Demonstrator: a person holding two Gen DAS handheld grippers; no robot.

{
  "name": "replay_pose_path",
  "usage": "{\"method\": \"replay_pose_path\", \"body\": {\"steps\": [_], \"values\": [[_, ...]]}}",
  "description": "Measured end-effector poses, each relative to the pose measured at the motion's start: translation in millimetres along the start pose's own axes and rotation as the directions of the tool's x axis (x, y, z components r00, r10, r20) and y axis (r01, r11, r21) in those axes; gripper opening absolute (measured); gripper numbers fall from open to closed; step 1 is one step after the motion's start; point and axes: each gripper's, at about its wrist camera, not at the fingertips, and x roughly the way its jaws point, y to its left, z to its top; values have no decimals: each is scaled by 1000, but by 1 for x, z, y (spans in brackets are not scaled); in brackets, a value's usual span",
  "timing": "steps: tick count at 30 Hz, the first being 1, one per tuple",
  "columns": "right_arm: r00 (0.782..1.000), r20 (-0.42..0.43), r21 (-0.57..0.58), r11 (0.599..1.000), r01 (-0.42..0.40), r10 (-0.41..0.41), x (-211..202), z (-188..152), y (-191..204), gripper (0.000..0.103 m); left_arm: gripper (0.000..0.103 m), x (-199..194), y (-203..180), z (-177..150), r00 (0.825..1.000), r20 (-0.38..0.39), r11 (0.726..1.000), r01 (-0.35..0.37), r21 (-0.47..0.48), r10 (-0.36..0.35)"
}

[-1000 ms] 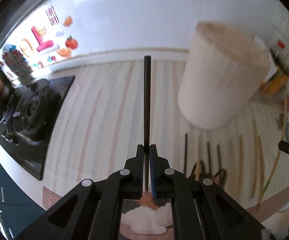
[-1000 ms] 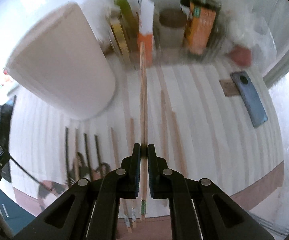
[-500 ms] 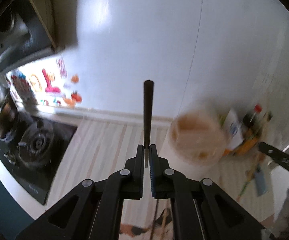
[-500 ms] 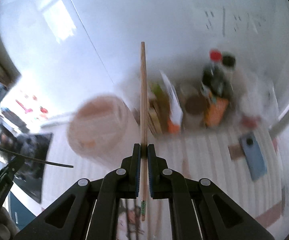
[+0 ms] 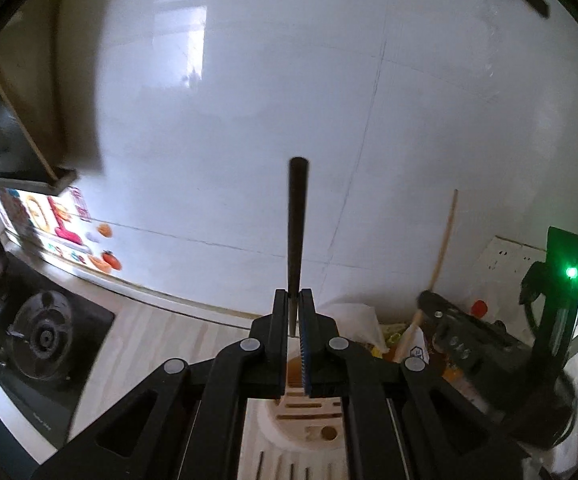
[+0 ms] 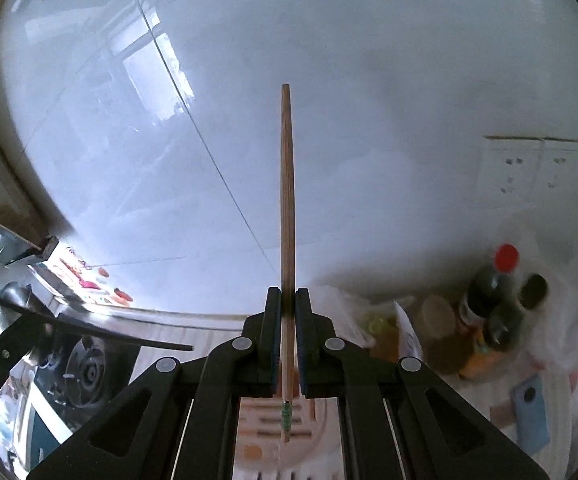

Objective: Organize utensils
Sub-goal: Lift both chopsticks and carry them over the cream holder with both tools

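My left gripper is shut on a black chopstick that stands upright against the white wall. Below its fingers lies the slotted wooden top of a pale utensil holder. My right gripper is shut on a wooden chopstick, also upright, its green-banded lower end hanging over the holder's slotted top. The right gripper with its wooden chopstick shows at the right of the left wrist view. The left gripper's black chopstick crosses the left of the right wrist view.
A black gas hob sits at the left of the striped counter. Sauce bottles, a jar and plastic bags crowd the back right corner. A blue phone lies at the right. Several dark utensils lie before the holder.
Both grippers have risen and tilted up from the counter with their chopsticks. They now hang above the holder's slotted top, which was farther off before.
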Motion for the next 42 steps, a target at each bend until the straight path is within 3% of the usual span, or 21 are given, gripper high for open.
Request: {"method": "replay_pose_path", "body": {"steps": [9,20,27,36,42], "values": [[1000,-2,48,999,-4,4,43,0,-5,7,3,55,-5,-11,990,-138,999,33,1,-32],[1000,19,67,998,-13,11,44,3,-12,7,3,30,-11,11,998,-57,998,41,48,-38],[999,42,72,997,-17,14,35,6,-12,7,3,14,-14,11,996,-68,996,53,65,-48],[998,52,63,997,-47,44,56,-12,-17,7,3,47,-12,-19,982,-187,998,41,54,-30],[997,34,10,998,-63,63,64,-27,-17,7,3,68,-7,-33,961,-272,998,56,33,-46]]}}
